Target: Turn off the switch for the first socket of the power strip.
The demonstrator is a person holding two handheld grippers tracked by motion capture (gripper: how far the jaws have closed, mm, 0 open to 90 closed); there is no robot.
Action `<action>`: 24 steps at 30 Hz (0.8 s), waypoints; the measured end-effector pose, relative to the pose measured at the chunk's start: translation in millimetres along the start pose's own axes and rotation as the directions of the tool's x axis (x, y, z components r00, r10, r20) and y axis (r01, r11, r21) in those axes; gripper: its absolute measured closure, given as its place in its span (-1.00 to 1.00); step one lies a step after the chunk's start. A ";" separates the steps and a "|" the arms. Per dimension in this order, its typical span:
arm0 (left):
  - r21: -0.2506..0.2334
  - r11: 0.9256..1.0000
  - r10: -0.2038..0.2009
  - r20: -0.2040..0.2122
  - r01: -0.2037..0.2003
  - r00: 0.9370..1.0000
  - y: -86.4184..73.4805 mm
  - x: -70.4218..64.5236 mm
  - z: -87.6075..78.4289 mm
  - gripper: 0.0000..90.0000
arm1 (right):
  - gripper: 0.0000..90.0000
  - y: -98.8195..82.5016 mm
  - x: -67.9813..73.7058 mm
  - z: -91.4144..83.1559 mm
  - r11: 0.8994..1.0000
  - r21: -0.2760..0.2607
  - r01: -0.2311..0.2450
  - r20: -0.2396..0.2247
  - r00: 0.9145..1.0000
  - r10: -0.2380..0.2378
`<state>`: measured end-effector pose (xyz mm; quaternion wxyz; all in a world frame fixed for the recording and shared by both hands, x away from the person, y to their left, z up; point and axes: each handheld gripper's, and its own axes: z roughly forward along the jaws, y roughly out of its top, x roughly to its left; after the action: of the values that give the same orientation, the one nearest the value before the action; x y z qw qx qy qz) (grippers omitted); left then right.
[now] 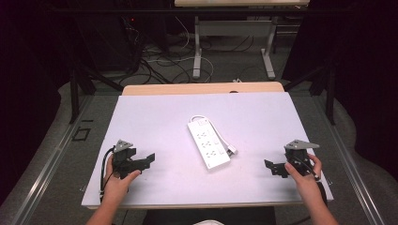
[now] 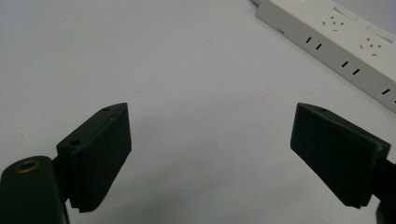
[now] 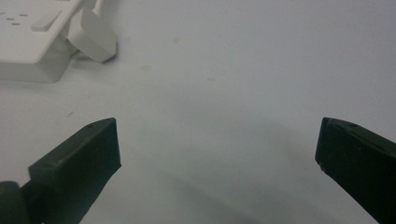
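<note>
A white power strip [image 1: 208, 143] lies at the middle of the white table top [image 1: 155, 117], its cord looped behind it and its white plug [image 1: 232, 150] resting at its right side. My left gripper [image 1: 149, 159] rests near the table's front left, pointing toward the strip, jaws wide apart with nothing between them [image 2: 212, 154]. The strip's sockets [image 2: 336, 42] sit at the upper right of the left gripper view. My right gripper [image 1: 271, 167] sits at the front right, open and empty [image 3: 217, 158]. The strip's end [image 3: 32, 42] and the plug [image 3: 95, 39] lie ahead of it.
The wooden table edge [image 1: 202, 88] runs along the back of the white top. Beyond it stand a desk frame [image 1: 234, 37] and loose cables [image 1: 164, 65] on the floor. Dark curtains close both sides.
</note>
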<state>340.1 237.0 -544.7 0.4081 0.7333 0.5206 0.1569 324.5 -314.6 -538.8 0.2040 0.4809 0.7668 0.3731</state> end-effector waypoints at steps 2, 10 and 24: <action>0.001 1.000 0.001 -0.001 -0.001 1.000 0.1 0.0 0.0 -0.72 | -1.00 -4.6 -2.8 -1.0 1.000 0.001 0.001 0.020 1.000 -0.001; -0.008 1.000 -0.005 0.000 0.005 1.000 0.0 -1.0 0.6 -0.72 | -1.00 -14.8 -12.2 -0.8 0.999 -0.006 -0.050 0.039 0.998 0.050; -0.014 1.000 0.003 -0.002 -0.003 1.000 0.3 -1.1 0.7 -0.71 | -1.00 -22.8 -21.5 2.2 0.995 -0.011 -0.097 0.096 0.991 0.098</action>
<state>340.3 235.7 -544.7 0.4123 0.7312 0.5188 0.1620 322.4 -338.8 -558.7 0.2239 0.5346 0.7303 0.3615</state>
